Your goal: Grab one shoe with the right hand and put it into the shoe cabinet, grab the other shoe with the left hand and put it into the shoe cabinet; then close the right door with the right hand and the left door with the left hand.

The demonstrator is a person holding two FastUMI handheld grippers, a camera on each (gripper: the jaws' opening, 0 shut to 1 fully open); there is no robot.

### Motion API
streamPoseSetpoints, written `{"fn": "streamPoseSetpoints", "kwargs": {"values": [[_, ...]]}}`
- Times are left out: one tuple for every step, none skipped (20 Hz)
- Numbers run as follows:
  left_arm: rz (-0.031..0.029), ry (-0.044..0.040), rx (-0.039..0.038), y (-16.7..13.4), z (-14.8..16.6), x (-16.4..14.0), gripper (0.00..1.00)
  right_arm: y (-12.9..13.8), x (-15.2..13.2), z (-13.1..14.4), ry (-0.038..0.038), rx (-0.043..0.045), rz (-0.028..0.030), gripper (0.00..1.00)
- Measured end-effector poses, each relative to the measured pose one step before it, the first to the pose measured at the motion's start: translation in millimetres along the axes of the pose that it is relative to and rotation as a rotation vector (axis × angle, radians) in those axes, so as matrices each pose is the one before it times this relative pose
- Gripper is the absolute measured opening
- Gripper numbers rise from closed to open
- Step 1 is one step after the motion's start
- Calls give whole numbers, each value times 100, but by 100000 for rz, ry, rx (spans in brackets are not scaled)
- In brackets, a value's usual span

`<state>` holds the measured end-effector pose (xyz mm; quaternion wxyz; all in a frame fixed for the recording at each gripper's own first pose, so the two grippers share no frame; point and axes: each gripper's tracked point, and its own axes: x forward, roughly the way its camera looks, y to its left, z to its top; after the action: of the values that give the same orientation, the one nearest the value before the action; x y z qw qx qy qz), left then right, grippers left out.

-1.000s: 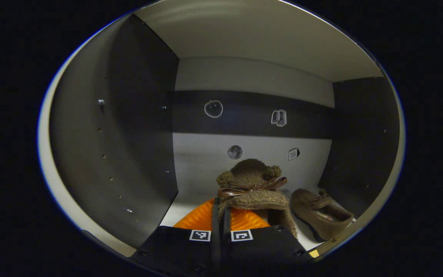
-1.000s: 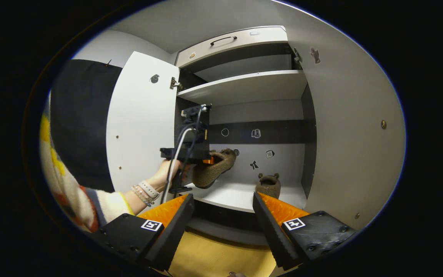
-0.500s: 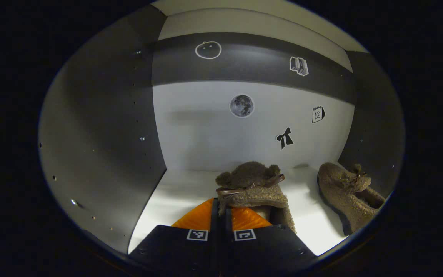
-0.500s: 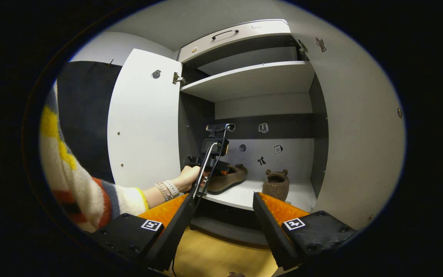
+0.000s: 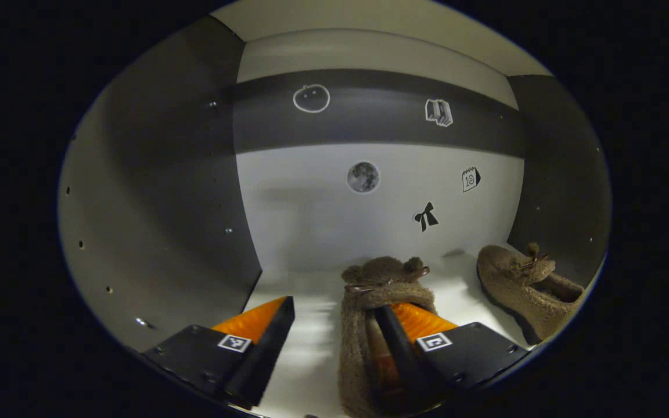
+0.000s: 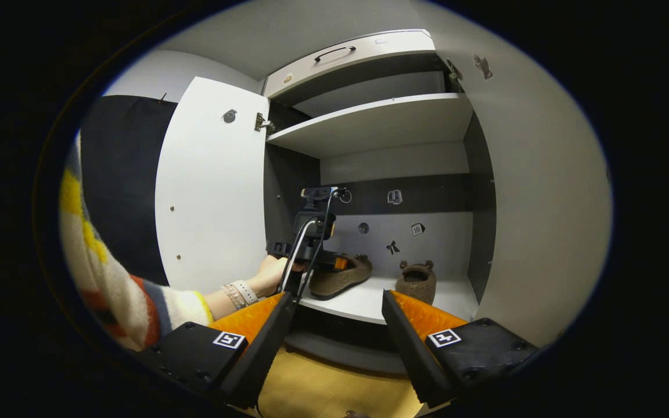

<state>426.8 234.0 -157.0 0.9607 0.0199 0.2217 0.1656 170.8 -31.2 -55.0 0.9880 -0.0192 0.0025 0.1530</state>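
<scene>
The right gripper view takes in the shoe cabinet [image 6: 369, 125], both doors swung open. On its shelf [image 5: 305, 354], one shoe [image 5: 369, 325] lies at 6 o'clock between the left gripper [image 5: 334, 325]'s parted fingers; the other shoe [image 5: 523, 284] sits at 4 o'clock. The right gripper [image 6: 337, 325] hangs spread, empty.

The left gripper [image 5: 328, 331] has its fingers spread wide, reaching forward from a hand [image 6: 272, 273] in a striped sleeve [image 6: 137, 290]. The right gripper [image 6: 337, 325] hangs back, fingers parted.
</scene>
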Motion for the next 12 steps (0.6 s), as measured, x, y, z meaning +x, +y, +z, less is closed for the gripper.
{"fn": "streamPoseSetpoints", "kwargs": {"values": [[-745, -1060, 1616, 25, 93, -312, 93, 96, -119, 55, -307, -475, -749, 98], [-72, -954, 1744, -181, 250, -878, 98, 108, -162, 190, -468, -444, -902, 98], [635, -1668, 2011, 184, 261, -761, 98, 168, -216, 223, -648, -273, -825, 98], [261, -3002, 1324, -50, 570, -907, 96, 276, -273, 382, -1062, -234, -776, 98], [-1980, -3338, 67, -506, 764, -1117, 96, 248, -231, 338, -999, -375, -916, 98], [-2709, -3059, -1082, -802, 724, -1410, 96, 218, -313, 355, -953, -640, -1203, 98], [-2654, -3515, -1705, -694, 852, -1620, 96, 209, -419, 235, -562, -883, -1325, 98], [-2251, -2747, -1620, -606, 738, -1576, 96, 204, -398, 311, -220, -1051, -1514, 98], [-1801, -2548, -1183, -465, 666, -1807, 96, 164, -529, 296, -530, -1215, -1555, 98], [-1599, -2802, -539, -476, 762, -1946, 96, 101, -584, 539, -1009, -1244, -1716, 99], [-1473, -2753, -91, -400, 801, -2380, 93, -24, -587, 632, -1364, -976, -1826, 98], [-1914, -2840, -42, -445, 811, -2303, 93, -112, -673, 680, -1540, -567, -2323, 99]]}}
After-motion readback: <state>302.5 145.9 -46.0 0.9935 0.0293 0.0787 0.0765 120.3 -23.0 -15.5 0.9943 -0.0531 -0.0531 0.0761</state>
